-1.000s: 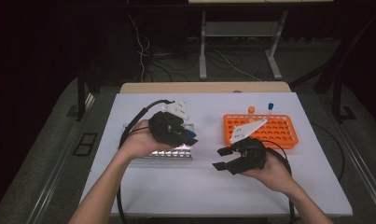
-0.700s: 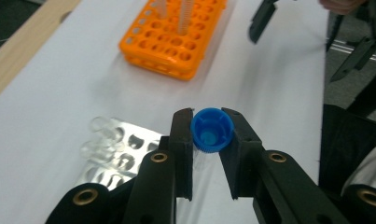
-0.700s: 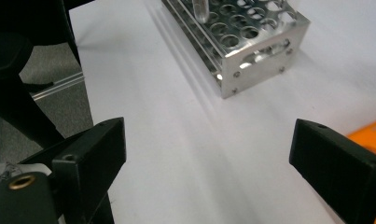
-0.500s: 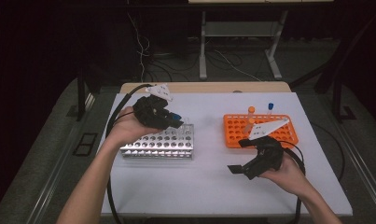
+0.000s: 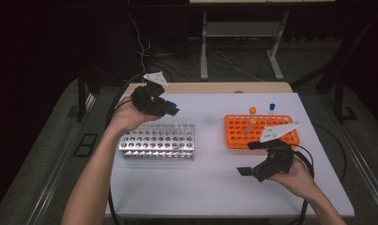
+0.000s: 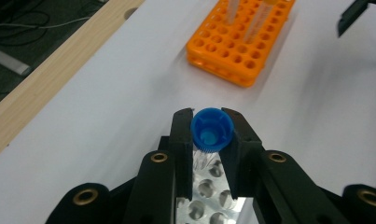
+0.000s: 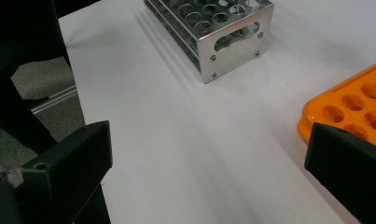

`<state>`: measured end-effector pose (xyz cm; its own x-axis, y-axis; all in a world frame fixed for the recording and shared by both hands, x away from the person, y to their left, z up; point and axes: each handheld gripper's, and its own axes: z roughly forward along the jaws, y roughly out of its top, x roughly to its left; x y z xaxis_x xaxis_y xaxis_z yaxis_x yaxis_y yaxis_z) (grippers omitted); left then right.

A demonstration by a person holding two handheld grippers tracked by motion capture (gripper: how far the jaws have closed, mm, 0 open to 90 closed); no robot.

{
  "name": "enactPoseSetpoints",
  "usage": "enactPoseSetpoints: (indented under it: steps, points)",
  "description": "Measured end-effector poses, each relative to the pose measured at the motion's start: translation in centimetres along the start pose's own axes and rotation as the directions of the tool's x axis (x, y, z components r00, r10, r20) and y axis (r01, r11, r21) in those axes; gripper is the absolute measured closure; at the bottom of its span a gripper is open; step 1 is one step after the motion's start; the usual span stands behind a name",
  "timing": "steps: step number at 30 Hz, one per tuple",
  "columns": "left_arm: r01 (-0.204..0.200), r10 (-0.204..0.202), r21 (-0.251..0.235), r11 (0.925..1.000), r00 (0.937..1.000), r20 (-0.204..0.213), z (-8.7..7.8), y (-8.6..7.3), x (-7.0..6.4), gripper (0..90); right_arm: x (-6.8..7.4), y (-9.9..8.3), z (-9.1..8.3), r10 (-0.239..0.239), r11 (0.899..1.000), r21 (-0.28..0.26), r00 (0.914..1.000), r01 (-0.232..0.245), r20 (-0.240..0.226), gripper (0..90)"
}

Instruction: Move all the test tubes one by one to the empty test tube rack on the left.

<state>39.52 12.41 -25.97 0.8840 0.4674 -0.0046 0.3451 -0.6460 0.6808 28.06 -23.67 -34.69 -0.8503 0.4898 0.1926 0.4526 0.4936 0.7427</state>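
Being light and slippery, blue-capped tube (image 6: 212,132) is pinched below its cap by left gripper (image 6: 211,140); right gripper (image 7: 209,154) is held wide open, empty.

Both forearms are bare, with no sleeves in the high view. The left tongs (image 5: 170,108) and the right tongs (image 5: 250,158) are black, blocky tools, each topped by a pale grey three-cornered plate. A black cable trails from each. In the left gripper view the two black jaws are flat, square-ended bars on thick curved links, set with brass-coloured ringed holes. In the right gripper view the jaws are matte black rectangular blocks, and one shows a small hole in its side.
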Motion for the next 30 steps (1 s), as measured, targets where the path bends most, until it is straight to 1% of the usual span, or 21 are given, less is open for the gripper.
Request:
enactPoseSetpoints:
  steps: [1,6,9,12,19,25,30]
  points:
    - [0.005,-0.005,0.006,1.0,1.0,-0.007,0.1,-0.1,0.3,74.1,-0.1,-0.1,-0.1,0.001,1.0,-0.003,1.0,-0.001,0.001,0.3]
    - [0.042,-0.042,0.002,0.9991,0.9988,-0.026,0.5,-0.5,1.6,74.1,-0.3,-0.5,-0.2,0.009,1.0,-0.007,1.0,-0.009,0.003,0.3]
    - [0.052,-0.051,0.014,0.9986,0.9982,-0.032,0.9,-0.7,2.3,74.1,-0.3,-0.7,-0.4,0.013,1.0,-0.008,0.9999,-0.013,0.004,0.3]
    - [0.062,-0.061,0.01,0.9981,0.9976,-0.031,1.4,-0.9,2.7,74.0,-0.4,-0.9,-0.6,0.018,1.0,-0.014,0.9998,-0.018,0.009,0.3]
    - [0.065,-0.064,0.025,0.9976,0.9978,-0.018,2.9,-1.4,2.9,74.1,-1.0,-1.7,-0.9,0.042,0.999,-0.028,0.999,-0.041,0.018,0.3]
    - [0.069,-0.069,0.034,0.997,0.9975,-0.013,3.7,-1.9,3.0,74.1,-1.4,-2.3,-1.4,0.059,0.997,-0.047,0.9979,-0.057,0.028,0.3]
    - [0.086,-0.086,0.024,0.996,0.9963,-0.003,4.3,-2.5,3.1,74.1,-1.9,-2.7,-2.2,0.076,0.996,-0.06,0.9958,-0.072,0.051,0.3]
